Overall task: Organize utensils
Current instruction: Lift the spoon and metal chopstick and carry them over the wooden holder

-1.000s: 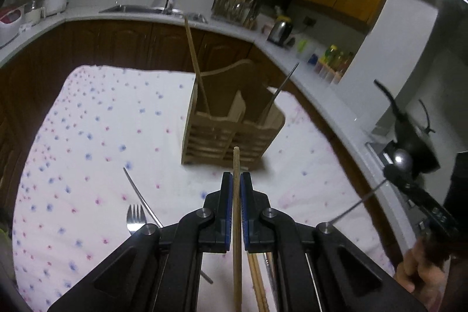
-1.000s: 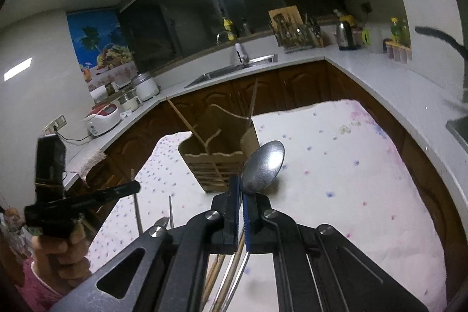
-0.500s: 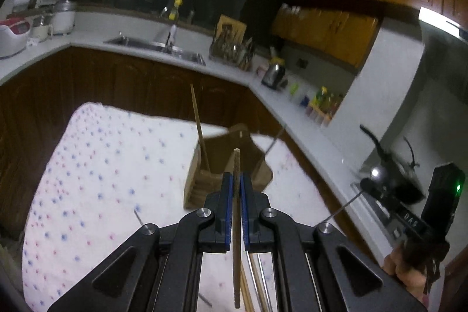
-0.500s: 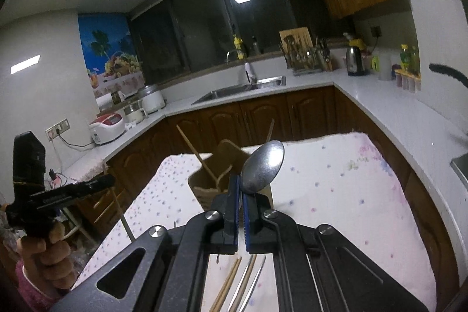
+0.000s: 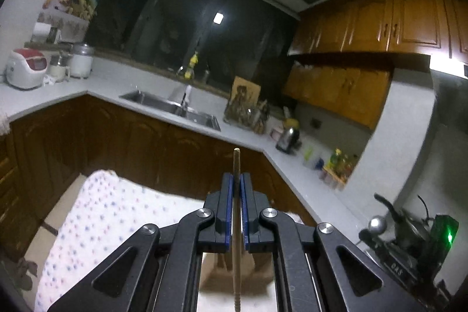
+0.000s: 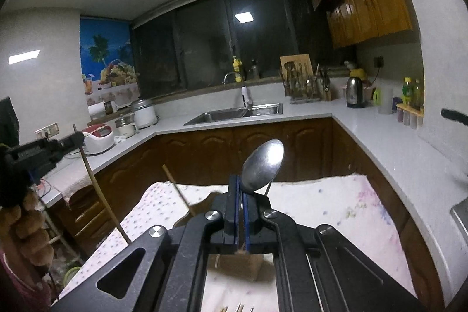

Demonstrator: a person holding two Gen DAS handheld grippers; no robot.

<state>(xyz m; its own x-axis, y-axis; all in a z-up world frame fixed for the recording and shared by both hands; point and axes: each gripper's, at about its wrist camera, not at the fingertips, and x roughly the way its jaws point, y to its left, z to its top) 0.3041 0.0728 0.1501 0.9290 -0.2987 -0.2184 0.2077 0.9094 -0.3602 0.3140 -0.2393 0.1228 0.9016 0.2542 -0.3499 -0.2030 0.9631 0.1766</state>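
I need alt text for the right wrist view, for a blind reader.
The right claw is shut on a metal spoon, bowl upward, above a dotted tablecloth and a wooden utensil holder. At left, the left claw holds a chopstick.

Two hand-held grippers: the left hand-held gripper (image 5: 236,189) and the right hand-held gripper (image 6: 241,192). One spoon (image 6: 264,165). Two wooden chopsticks: one gripped chopstick (image 5: 236,224), one chopstick in the holder (image 6: 178,189). One wooden utensil holder (image 6: 234,265). One dotted cloth (image 6: 336,212) covers the surface.
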